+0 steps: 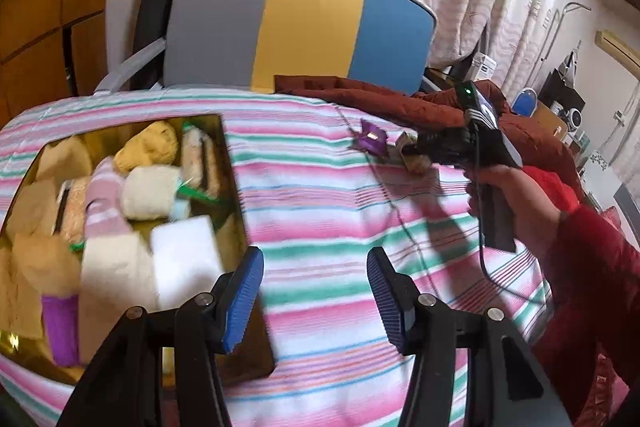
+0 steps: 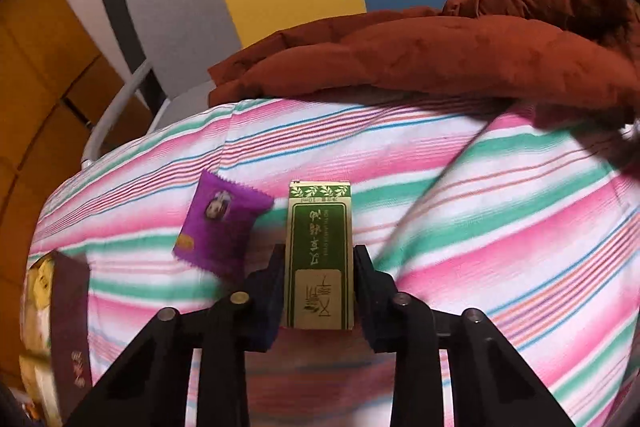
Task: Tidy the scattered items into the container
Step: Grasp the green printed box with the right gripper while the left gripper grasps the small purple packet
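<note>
A gold tin lies on the striped bedcover at the left, filled with wrapped snacks and a white block. My left gripper is open and empty, hovering beside the tin's right wall. My right gripper is shut on a green and gold box, held just above the cover. In the left wrist view the right gripper is at the far right. A purple sachet lies left of the box; it also shows in the left wrist view. The tin's corner shows at the lower left.
A rust-red quilted jacket lies bunched along the far edge of the bedcover. A grey, yellow and blue chair back stands behind. A black cable hangs from the right gripper handle.
</note>
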Tool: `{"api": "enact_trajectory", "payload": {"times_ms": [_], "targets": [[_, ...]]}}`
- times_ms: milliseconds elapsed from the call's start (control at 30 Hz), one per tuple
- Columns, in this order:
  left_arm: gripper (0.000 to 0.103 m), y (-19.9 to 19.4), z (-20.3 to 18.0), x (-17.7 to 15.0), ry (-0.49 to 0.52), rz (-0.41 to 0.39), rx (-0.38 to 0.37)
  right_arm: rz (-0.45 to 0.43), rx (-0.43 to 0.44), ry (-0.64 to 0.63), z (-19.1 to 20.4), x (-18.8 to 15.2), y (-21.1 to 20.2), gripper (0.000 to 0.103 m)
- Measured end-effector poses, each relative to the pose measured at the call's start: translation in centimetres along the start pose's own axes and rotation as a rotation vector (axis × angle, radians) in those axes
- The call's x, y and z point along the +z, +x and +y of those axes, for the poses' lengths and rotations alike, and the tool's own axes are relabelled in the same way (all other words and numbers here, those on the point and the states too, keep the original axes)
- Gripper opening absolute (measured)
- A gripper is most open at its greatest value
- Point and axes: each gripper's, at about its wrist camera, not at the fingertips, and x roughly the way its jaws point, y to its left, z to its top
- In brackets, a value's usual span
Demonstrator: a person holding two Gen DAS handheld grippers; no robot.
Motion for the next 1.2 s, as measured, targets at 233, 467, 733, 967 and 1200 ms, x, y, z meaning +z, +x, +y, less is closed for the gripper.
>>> {"api": "enact_trajectory", "payload": {"times_ms": [233, 467, 733, 967, 1200], "targets": [[0.055, 4.2, -3.5, 2.7, 0.073, 0.031, -0.021, 0.028, 0.012, 0.001, -2.9, -2.5, -1.9, 0.032], [0.055, 9.9, -7.1, 6.5, 0.130, 0.047, 0.001, 0.016, 0.122, 0.141, -5.5, -2.8, -2.4, 0.031], [0.057, 19.0, -9.5, 10.6, 0.147, 0.128, 0.074, 0.053, 0.092, 0.099, -5.3, -2.7, -1.6, 0.031], [0.058, 24.3, -10.4, 13.1, 0.161, 0.163, 0.099, 0.069, 0.115, 0.109, -5.6, -2.1, -1.1, 0.031], [0.039, 26.9, -10.9, 13.1, 0.223, 0.168, 0.108, 0.080, 0.133, 0.131, -5.8, -2.0, -0.9, 0.032]]}}
